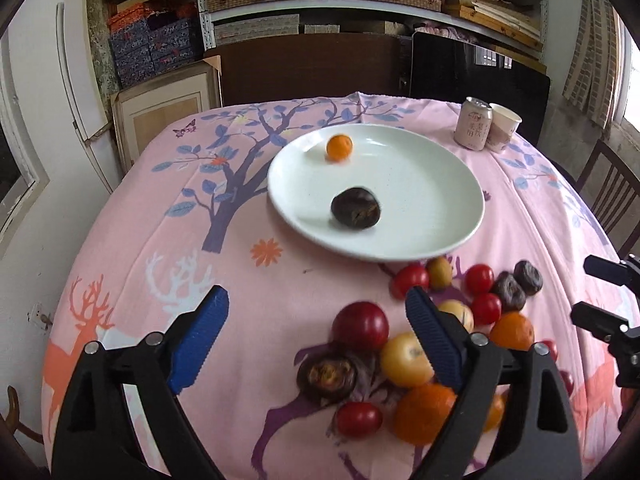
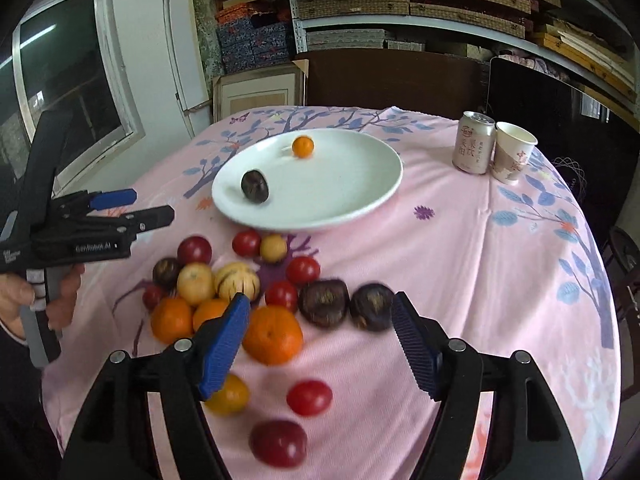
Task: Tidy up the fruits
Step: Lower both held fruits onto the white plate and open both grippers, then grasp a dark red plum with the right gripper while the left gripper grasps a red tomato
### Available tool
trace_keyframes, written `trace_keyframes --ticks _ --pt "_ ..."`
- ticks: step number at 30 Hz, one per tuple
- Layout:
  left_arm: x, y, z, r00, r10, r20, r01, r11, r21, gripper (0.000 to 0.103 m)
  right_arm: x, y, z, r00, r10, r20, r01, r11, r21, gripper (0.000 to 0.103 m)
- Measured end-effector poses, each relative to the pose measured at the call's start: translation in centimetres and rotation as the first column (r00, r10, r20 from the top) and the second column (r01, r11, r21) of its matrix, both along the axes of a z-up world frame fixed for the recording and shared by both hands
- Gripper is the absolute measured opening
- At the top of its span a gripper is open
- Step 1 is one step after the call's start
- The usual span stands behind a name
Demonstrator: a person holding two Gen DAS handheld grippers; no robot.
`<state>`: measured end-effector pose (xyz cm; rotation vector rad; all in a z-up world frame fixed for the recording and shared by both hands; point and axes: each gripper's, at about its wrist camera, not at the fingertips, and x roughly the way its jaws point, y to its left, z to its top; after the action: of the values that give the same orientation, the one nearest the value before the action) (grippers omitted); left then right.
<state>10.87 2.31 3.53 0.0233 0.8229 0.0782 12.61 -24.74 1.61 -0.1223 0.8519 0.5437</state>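
Spread wide and empty: left gripper (image 1: 316,344) and right gripper (image 2: 320,340), poised over loose fruit pile (image 2: 240,292) on the pink tablecloth (image 2: 460,260), seemingly ready for another pick. Beyond, already gathered on the white plate (image 2: 352,184): one dark fruit (image 2: 255,186), one small orange (image 2: 302,146).

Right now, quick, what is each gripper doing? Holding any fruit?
Left gripper: jaws open, holding nothing.
Right gripper: jaws open, holding nothing.
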Motion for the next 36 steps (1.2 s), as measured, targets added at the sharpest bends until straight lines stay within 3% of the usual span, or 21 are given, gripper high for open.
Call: trace_keyframes --ticks 6,13,14,15,23,26,29,35,36 --pt "-4.4 1.1 -2.3 0.999 0.019 -0.039 -0.020 1.000 -0.005 0.088 -5.4 -1.8 -2.0 0.997 0.043 -0.068 -0.045 0.998 -0.041 0.074" --pt "-7.0 1.4 -3.2 0.998 0.013 -0.064 -0.015 1.000 -0.023 0.088 -6.0 0.2 -4.3 0.992 0.056 -0.111 -0.066 0.994 -0.091 0.073" --pt "-7.2 1.5 -3.2 0.998 0.013 -0.065 -0.014 1.000 -0.023 0.088 -6.0 0.7 -4.7 0.990 0.057 -0.125 -0.070 0.993 -0.100 0.066" --pt "-7.2 1.4 -3.2 0.998 0.011 -0.067 -0.013 1.000 -0.021 0.088 -5.9 1.0 -5.2 0.988 0.062 -0.144 -0.077 0.992 -0.101 0.036" --pt "-5.8 0.6 -5.4 0.991 -0.009 -0.135 0.005 1.000 -0.030 0.088 -6.4 0.3 -5.0 0.987 0.048 -0.156 -0.056 0.997 -0.051 0.037" --pt "-5.2 0.6 -6.0 0.988 -0.010 -0.156 0.001 0.998 -0.057 0.077 -6.8 -0.3 -4.7 0.987 0.049 -0.154 -0.055 0.998 -0.035 0.037" --pt "-4.4 0.1 -6.7 0.984 -0.036 -0.175 0.021 0.996 -0.087 0.073 -7.0 -0.7 -4.5 0.988 0.043 -0.151 -0.048 0.998 -0.029 0.037" --pt "-3.4 -1.0 -6.9 0.985 -0.054 -0.164 0.042 0.996 -0.073 0.055 -7.2 -0.7 -4.5 0.988 0.044 -0.147 -0.047 0.999 -0.016 0.037" --pt "-3.4 -1.1 -6.9 0.985 -0.061 -0.159 0.049 0.996 -0.078 0.048 -7.2 -0.6 -4.5 0.988 0.048 -0.149 -0.050 0.999 -0.014 0.037"
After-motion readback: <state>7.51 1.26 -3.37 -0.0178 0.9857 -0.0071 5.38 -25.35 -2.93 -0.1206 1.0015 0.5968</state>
